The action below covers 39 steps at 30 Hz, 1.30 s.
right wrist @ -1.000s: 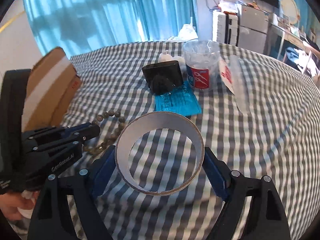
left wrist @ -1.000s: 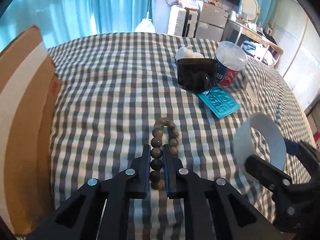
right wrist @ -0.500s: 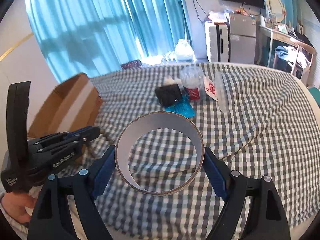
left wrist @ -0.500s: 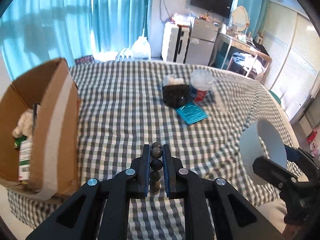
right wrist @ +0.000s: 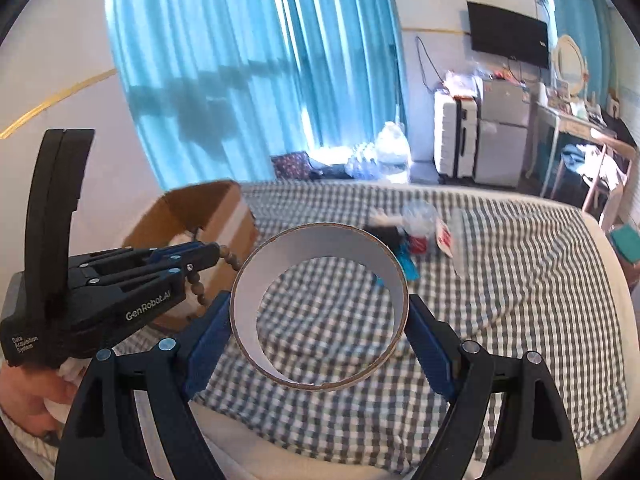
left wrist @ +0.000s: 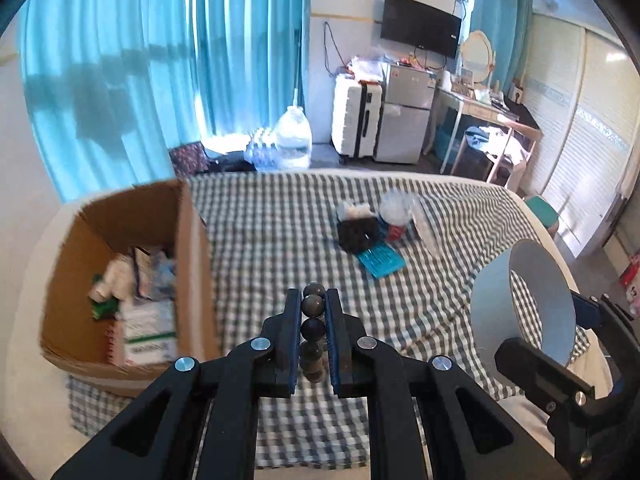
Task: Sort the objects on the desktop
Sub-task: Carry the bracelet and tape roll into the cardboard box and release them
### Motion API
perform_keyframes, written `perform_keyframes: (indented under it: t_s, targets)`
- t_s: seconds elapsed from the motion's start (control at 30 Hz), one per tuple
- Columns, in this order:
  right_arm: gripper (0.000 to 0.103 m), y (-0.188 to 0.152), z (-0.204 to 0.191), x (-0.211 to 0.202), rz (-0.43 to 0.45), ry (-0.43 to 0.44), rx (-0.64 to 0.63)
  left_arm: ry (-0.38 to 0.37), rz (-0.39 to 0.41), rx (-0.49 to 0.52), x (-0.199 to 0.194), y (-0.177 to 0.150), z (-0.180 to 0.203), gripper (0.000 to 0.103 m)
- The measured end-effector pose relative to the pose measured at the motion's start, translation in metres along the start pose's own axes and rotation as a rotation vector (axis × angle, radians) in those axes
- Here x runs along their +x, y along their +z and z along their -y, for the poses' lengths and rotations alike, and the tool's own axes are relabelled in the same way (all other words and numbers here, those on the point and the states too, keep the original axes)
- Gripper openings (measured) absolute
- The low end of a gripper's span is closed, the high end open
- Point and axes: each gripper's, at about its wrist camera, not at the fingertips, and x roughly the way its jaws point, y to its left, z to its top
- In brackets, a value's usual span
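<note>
My left gripper (left wrist: 313, 300) is shut on a brown bead bracelet (left wrist: 312, 334) and holds it high above the checked tablecloth (left wrist: 280, 232). In the right wrist view the left gripper (right wrist: 214, 254) has beads (right wrist: 196, 286) hanging from it near the open cardboard box (right wrist: 208, 208). My right gripper (right wrist: 320, 312) is shut on a wide white tape ring (right wrist: 320, 240), held in the air; the ring also shows in the left wrist view (left wrist: 528, 304). The box (left wrist: 188, 248) stands at the table's left edge with several packets inside.
A black pouch (left wrist: 357, 234), a clear cup with a red label (left wrist: 395, 216), a blue card (left wrist: 379, 261) and a clear plastic piece (left wrist: 426, 228) lie together at the far middle of the table. Past the table stand a water jug (left wrist: 294, 138), suitcase and fridge.
Both grippers have risen well above the table with the bracelet and the tape ring. The box interior has come into view at the left.
</note>
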Motion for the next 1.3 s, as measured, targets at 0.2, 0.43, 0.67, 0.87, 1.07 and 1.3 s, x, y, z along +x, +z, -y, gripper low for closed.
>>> perform_keyframes:
  t_s: [0.2,0.43,0.67,0.87,1.07,1.3]
  targets:
    - [0.083,0.034,-0.041,0.001,0.033,0.054,-0.056,0.017,0.073,-0.013,-0.033,0.029,-0.039,0.011]
    - [0.083,0.070,-0.095,0.037,0.017,0.181,-0.096,0.086,0.102,-0.060,-0.040,0.055,-0.117,0.011]
    - [0.083,0.095,-0.156,0.117,-0.070,0.327,-0.083,0.181,0.048,-0.131,-0.004,0.059,-0.198,0.011]
    - [0.083,0.097,-0.182,0.185,-0.172,0.336,-0.052,0.205,-0.045,-0.196,0.052,0.049,-0.250,0.011]
    - [0.084,0.099,-0.190,0.241,-0.232,0.332,-0.014,0.222,-0.103,-0.238,0.102,0.042,-0.282,0.011]
    - [0.093,0.121,-0.187,0.260,-0.204,0.304,0.035,0.281,-0.113,-0.223,0.108,0.037,-0.287,0.064]
